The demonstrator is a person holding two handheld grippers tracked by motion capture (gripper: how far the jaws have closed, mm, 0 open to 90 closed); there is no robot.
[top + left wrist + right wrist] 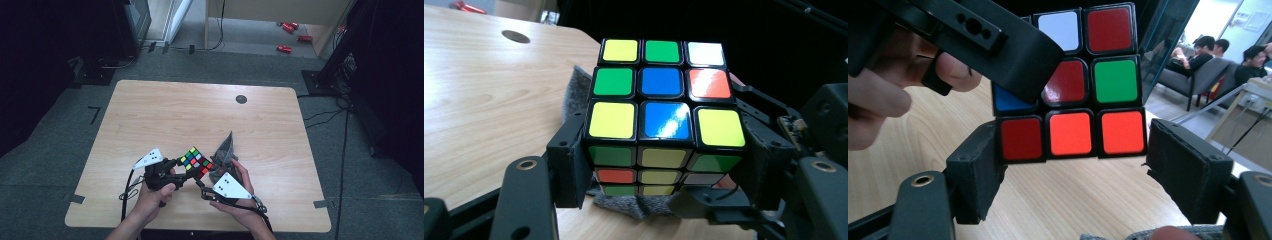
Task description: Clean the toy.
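Low centre of the high view: the puzzle cube (196, 162) is up off the counter (165, 110), squeezed between the jaws of the left claw (181, 169). In the left gripper view those jaws press both sides of the cube (663, 107), colours well mixed. The right claw (1073, 172) stands open around the bottom row, a gap visible at its right jaw, so no bite yet. A grey cloth (226, 150) lies just right of the cube. Judging by the scramble, the lift is done; the twisting looks barely begun.
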